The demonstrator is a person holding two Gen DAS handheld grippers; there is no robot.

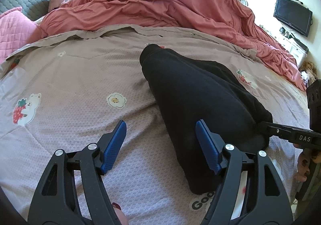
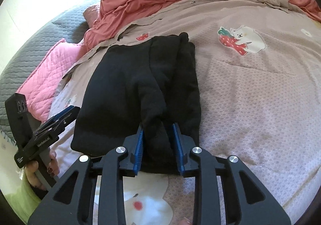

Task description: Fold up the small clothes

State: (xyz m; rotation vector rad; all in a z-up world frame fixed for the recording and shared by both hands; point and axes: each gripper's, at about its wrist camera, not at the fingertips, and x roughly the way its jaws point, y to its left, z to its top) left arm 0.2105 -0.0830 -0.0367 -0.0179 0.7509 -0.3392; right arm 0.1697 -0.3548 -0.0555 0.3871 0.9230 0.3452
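right tool (image 2: pixel 157 142) pinches a fold of black garment (image 2: pixel 140 88) on bedspread (image 2: pixel 250 94).

Left gripper (image 1: pixel 160 141): jaws spread wide, blue pads (image 1: pixel 115 144) well apart, nothing between them, held low and level. Right gripper (image 2: pixel 157 144): jaws drawn in close, pinching a bunched ridge of the black garment (image 2: pixel 140 84) between its pads. Person's fingers, dark-painted nails, wrap each handle.
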